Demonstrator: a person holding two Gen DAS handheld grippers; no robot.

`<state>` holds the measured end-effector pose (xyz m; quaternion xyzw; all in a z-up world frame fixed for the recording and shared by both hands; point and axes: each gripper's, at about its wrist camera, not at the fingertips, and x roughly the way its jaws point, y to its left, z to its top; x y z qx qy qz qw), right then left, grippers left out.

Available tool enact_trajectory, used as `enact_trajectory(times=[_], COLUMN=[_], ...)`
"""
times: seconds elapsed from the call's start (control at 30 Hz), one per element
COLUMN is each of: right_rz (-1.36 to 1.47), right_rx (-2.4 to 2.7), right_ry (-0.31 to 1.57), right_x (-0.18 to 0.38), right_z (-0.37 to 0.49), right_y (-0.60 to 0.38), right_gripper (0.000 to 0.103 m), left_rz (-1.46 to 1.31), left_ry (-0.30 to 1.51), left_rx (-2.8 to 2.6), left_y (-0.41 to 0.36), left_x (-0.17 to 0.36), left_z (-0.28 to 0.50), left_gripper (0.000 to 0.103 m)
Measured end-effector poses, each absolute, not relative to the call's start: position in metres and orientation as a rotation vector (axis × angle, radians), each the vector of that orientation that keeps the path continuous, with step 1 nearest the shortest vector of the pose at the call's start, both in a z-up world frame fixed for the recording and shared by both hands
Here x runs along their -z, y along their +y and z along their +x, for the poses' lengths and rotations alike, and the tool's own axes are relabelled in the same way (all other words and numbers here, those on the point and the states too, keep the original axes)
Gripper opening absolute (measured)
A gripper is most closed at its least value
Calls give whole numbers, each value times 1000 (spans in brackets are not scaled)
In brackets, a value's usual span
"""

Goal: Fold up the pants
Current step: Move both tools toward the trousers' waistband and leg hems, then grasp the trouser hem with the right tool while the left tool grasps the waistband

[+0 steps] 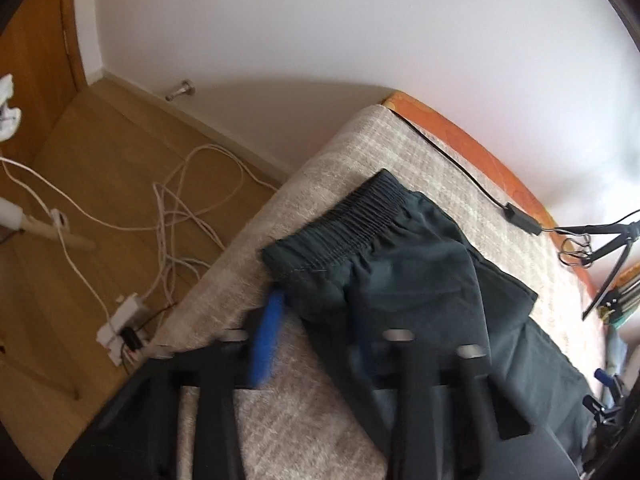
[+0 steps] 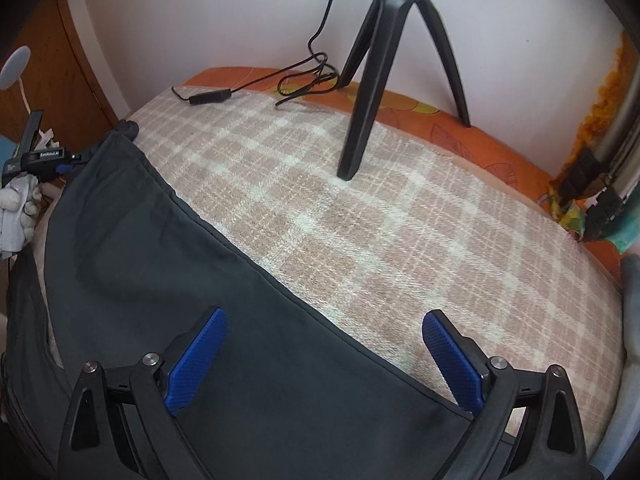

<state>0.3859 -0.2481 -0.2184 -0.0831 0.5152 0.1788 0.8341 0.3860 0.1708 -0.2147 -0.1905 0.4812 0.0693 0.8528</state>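
Dark grey pants (image 1: 400, 272) lie flat on a checked blanket (image 1: 304, 400) on a bed, the gathered elastic waistband (image 1: 352, 224) towards the bed's far corner. My left gripper (image 1: 316, 344) is motion-blurred and low at the hip edge under the waistband. Its jaws stand fairly narrow with the fabric's edge between them. One blue pad (image 1: 268, 340) is over the blanket and the other is dim against the cloth. In the right wrist view the pants (image 2: 160, 260) run diagonally. My right gripper (image 2: 325, 316) hangs wide open over their long edge, holding nothing.
A black tripod (image 2: 360, 100) stands on the blanket (image 2: 360, 220) near the wall, with a black cable and adapter (image 2: 208, 98) beside it. White cables (image 1: 180, 208) and a power strip (image 1: 120, 328) lie on the wooden floor left of the bed. A black clamp (image 2: 36, 160) sits at the left.
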Motion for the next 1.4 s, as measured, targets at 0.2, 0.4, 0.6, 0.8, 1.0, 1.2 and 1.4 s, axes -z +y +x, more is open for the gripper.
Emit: enact_trajectory(times=[0.2, 0.4, 0.6, 0.8, 1.0, 1.2, 1.4], right_rz=[-270, -223, -236, -303, -303, -389, -428], right_rx=[-396, -423, -442, -407, -411, -464, -511], right_ry=[1122, 1129, 1106, 1066, 935, 859, 890], right_x=[232, 234, 223, 210, 159, 135, 152], right_z=[393, 394, 382, 365, 318, 249, 209], right_y=[-234, -235, -224, -213, -212, -197, -188], right_gripper=[103, 90, 12, 0, 0, 0, 0], left_rz=[-369, -307, -301, -297, -378, -434, -347], left_ry=[966, 960, 915, 926, 984, 1035, 1116], left_rx=[-208, -234, -224, -131, -40, 7, 42], left_y=[173, 169, 172, 158, 135, 104, 51], left_x=[214, 205, 178, 154, 146, 160, 183], left_z=[378, 374, 366, 357, 366, 383, 400], left_gripper=[11, 18, 36, 55, 64, 64, 64])
